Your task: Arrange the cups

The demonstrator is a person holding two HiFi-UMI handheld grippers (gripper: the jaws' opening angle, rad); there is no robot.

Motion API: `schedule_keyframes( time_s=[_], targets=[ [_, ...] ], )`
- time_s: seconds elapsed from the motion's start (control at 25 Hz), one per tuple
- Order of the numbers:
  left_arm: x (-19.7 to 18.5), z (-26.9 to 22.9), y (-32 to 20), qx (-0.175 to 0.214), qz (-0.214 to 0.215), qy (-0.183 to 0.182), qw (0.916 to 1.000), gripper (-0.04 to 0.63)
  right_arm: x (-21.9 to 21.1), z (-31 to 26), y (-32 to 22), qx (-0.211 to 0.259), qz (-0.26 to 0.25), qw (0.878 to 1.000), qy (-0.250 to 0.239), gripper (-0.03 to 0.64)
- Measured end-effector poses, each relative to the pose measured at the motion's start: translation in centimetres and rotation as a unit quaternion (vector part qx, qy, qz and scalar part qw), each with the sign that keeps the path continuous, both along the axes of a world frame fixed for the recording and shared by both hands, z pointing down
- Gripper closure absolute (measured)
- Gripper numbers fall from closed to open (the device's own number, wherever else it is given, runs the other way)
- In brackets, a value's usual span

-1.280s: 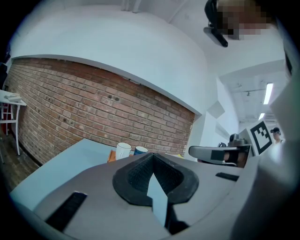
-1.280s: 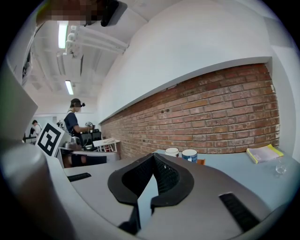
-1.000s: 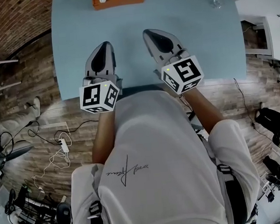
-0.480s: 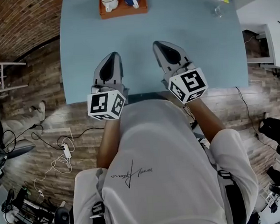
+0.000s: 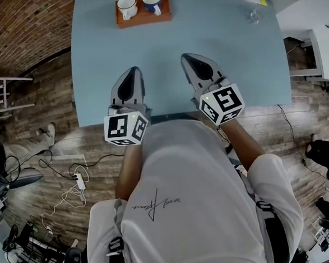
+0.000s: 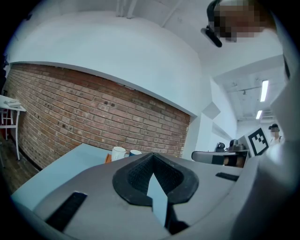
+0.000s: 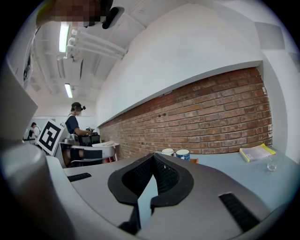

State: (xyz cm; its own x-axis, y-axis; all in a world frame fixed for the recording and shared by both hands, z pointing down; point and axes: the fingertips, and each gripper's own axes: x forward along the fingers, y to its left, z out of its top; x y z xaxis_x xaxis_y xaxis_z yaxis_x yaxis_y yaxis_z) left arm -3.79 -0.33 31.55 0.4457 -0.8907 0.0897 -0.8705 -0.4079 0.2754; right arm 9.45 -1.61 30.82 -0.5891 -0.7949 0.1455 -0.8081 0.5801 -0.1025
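Both tools hang over the near edge of the blue bench (image 5: 232, 56), the left tool (image 5: 133, 74) and the right tool (image 5: 186, 59) each closed narrow with nothing held. Well apart from them, at the far edge, a white cup (image 5: 126, 6) and a blue cup (image 5: 152, 1) stand side by side on an orange tray (image 5: 144, 18).

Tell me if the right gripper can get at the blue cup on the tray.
Probably yes: bare table lies between the right gripper and the blue cup on the orange tray; its shut jaws must open first.
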Motion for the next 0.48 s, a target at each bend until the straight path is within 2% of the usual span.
schedule_keyframes(
  time_s=[0.48],
  targets=[
    [-0.23, -0.2, 0.24, 0.002, 0.005, -0.013, 0.9999, 0.586, -0.86, 0.16, 0.29, -0.004, -0.007, 1.0, 0.004, 0.598]
  ],
)
